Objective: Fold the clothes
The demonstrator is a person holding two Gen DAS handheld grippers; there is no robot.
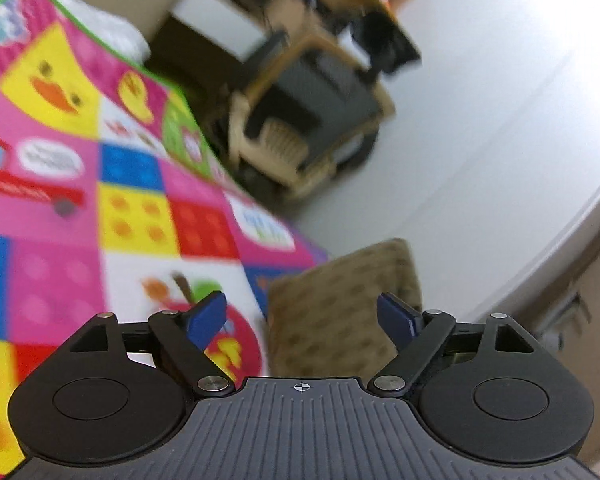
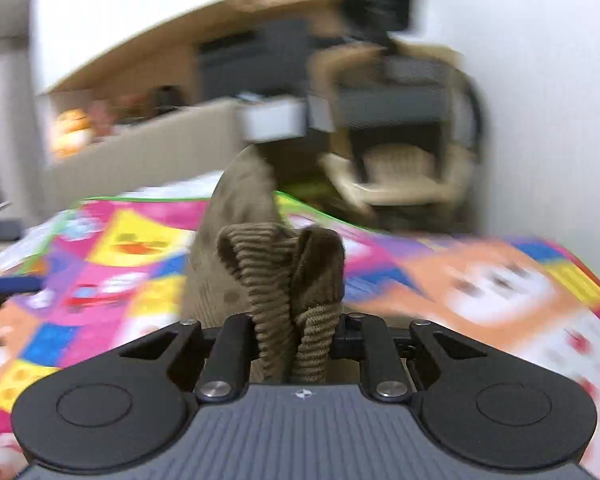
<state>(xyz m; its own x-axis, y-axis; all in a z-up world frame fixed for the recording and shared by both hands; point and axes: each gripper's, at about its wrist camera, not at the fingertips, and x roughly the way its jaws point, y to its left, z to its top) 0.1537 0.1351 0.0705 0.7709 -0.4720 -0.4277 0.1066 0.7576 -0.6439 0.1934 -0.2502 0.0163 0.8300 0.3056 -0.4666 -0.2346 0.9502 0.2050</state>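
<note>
A brown patterned garment (image 2: 236, 216) with a ribbed cuff hangs above a colourful play mat (image 2: 112, 256). My right gripper (image 2: 292, 336) is shut on the ribbed cuff, which bunches between the jaws. In the left wrist view the same brown garment (image 1: 340, 304) shows beyond my left gripper (image 1: 302, 320), which is open and empty with its blue pads (image 1: 208, 316) spread wide, above the mat's (image 1: 80, 200) right edge.
A wooden chair with a dark cushion (image 1: 308, 108) stands beyond the mat. A desk and shelves (image 2: 260, 40) run along the far wall. The white floor (image 1: 480, 140) lies to the right of the mat. Both views are motion-blurred.
</note>
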